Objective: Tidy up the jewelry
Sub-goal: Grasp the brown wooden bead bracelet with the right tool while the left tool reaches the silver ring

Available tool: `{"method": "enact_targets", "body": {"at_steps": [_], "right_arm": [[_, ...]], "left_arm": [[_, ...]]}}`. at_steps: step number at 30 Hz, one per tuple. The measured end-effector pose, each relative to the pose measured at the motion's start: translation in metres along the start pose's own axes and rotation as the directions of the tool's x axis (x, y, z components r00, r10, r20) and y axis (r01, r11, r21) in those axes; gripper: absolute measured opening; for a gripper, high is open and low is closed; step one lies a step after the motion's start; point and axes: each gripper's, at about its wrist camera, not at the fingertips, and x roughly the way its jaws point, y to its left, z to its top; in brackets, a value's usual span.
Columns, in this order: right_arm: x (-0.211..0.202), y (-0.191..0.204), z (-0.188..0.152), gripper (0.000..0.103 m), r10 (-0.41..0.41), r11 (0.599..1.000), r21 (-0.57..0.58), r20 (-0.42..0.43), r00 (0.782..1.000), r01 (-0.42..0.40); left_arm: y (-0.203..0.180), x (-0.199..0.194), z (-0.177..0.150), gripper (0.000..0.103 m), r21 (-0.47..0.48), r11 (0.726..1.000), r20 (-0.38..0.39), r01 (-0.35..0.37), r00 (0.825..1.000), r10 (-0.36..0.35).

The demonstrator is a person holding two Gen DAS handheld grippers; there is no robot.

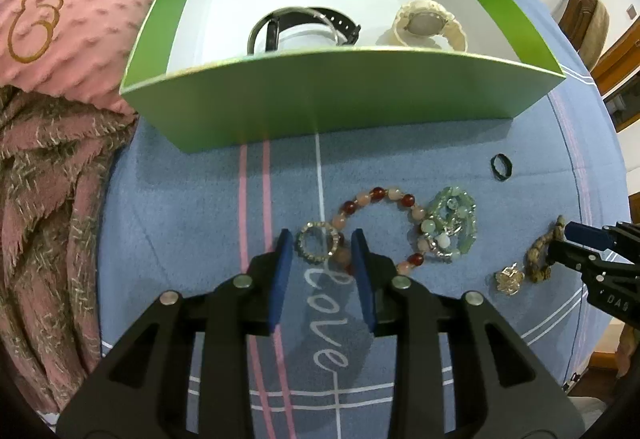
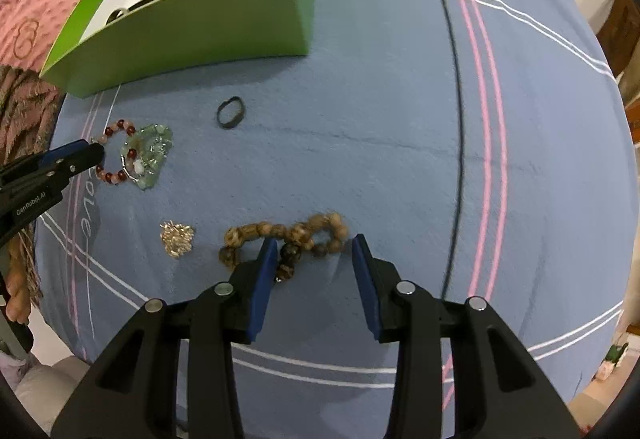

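Observation:
My left gripper (image 1: 320, 239) is open, its fingers on either side of a small sparkly ring bracelet (image 1: 318, 248) and the end of a red-and-pink bead bracelet (image 1: 384, 211). A green stone bracelet (image 1: 454, 223) lies against the bead bracelet. My right gripper (image 2: 314, 249) is open around a brown wooden bead bracelet (image 2: 288, 237) on the blue cloth. A gold brooch (image 2: 177, 239) lies left of it. A black hair tie (image 2: 231, 112) lies farther off. The green box (image 1: 340, 95) holds a black watch (image 1: 304, 25) and a cream watch (image 1: 430, 25).
A pink dotted blanket (image 1: 80, 19) and a fringed brown-pink scarf (image 1: 44, 219) lie left of the box. The blue striped cloth (image 2: 400, 159) with the word "love" covers the surface. Wooden furniture (image 1: 588, 23) stands beyond the right edge.

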Motion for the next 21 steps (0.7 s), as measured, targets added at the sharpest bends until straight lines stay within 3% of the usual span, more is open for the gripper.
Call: {"method": "enact_targets", "body": {"at_steps": [17, 21], "right_arm": [[0.009, 0.014, 0.004, 0.039, 0.015, 0.999, -0.032, 0.024, 1.0, -0.014], [0.012, 0.036, 0.004, 0.039, 0.004, 0.998, -0.068, 0.034, 0.999, -0.001]], "left_arm": [[-0.032, 0.016, 0.02, 0.033, 0.104, 0.995, -0.009, -0.013, 1.0, 0.014], [-0.043, 0.019, 0.017, 0.032, 0.132, 0.991, -0.008, -0.015, 1.0, 0.017]]}}
